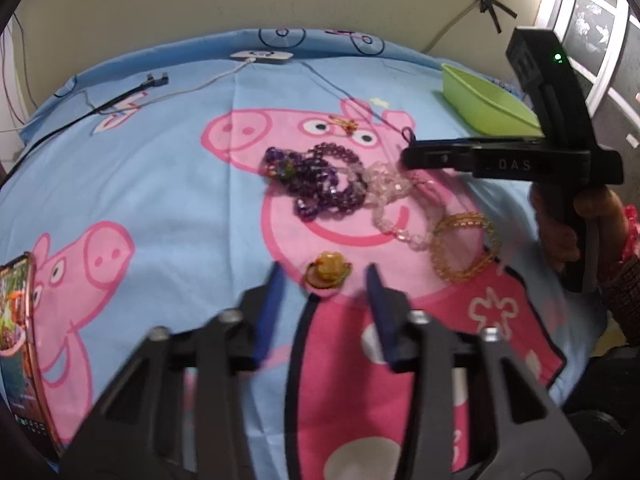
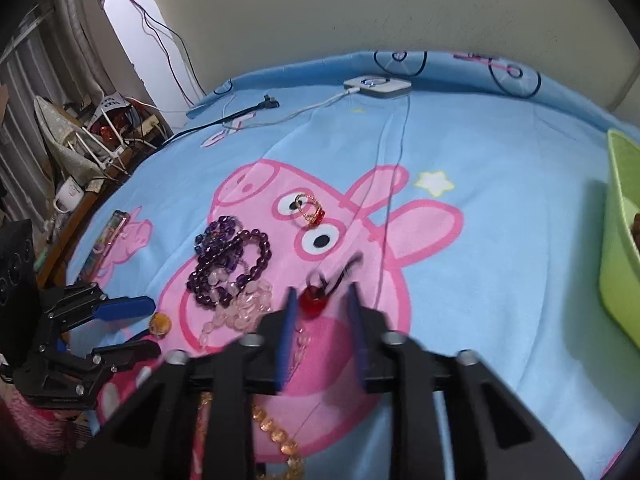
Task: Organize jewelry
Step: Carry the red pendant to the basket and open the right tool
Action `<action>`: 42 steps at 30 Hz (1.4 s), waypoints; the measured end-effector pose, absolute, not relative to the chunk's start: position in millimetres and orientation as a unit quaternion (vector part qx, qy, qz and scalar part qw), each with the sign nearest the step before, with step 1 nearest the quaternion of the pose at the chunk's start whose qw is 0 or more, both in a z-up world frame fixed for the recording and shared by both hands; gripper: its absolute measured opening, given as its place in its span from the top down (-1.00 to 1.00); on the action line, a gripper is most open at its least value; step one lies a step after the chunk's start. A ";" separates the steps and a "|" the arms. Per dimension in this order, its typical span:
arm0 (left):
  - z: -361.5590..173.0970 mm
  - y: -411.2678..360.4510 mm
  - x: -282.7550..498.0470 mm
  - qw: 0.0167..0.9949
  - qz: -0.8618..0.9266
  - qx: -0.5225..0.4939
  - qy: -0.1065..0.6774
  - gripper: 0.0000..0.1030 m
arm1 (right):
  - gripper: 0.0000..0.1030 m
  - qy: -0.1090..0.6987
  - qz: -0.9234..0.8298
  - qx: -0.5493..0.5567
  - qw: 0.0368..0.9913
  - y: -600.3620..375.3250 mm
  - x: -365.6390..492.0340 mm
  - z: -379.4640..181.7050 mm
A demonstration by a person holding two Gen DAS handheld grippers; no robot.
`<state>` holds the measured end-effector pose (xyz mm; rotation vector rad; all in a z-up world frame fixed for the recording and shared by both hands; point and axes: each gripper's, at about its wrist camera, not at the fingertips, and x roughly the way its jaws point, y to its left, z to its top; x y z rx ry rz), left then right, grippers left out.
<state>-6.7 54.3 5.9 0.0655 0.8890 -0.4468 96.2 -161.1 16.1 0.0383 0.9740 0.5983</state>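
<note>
Jewelry lies on a blue cartoon-pig bedsheet (image 1: 160, 200). My left gripper (image 1: 325, 270) is open, its blue fingertips on either side of an amber pendant (image 1: 329, 274) without pressing it. My right gripper (image 2: 320, 294) is blurred; its fingers stand apart with a red pendant (image 2: 314, 300) and its dark cord between them. Purple bead bracelets (image 1: 320, 184), pale pink beads (image 1: 396, 204), an amber bead bracelet (image 1: 464, 244) and a gold ring with a red stone (image 2: 310, 210) lie between and beyond the grippers. In the left wrist view the right gripper (image 1: 406, 156) reaches in from the right.
A green plastic basin (image 2: 620, 240) stands at the right edge of the bed. A phone (image 1: 20, 320) lies at the left. A white charger box (image 2: 378, 86) with cables sits near the far wall. Cluttered furniture stands left of the bed.
</note>
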 end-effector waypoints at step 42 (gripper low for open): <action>58.1 -233.2 153.2 0.786 -0.395 0.007 0.475 0.79 | 0.94 0.307 0.099 0.191 0.927 -405.8 65.2 53.7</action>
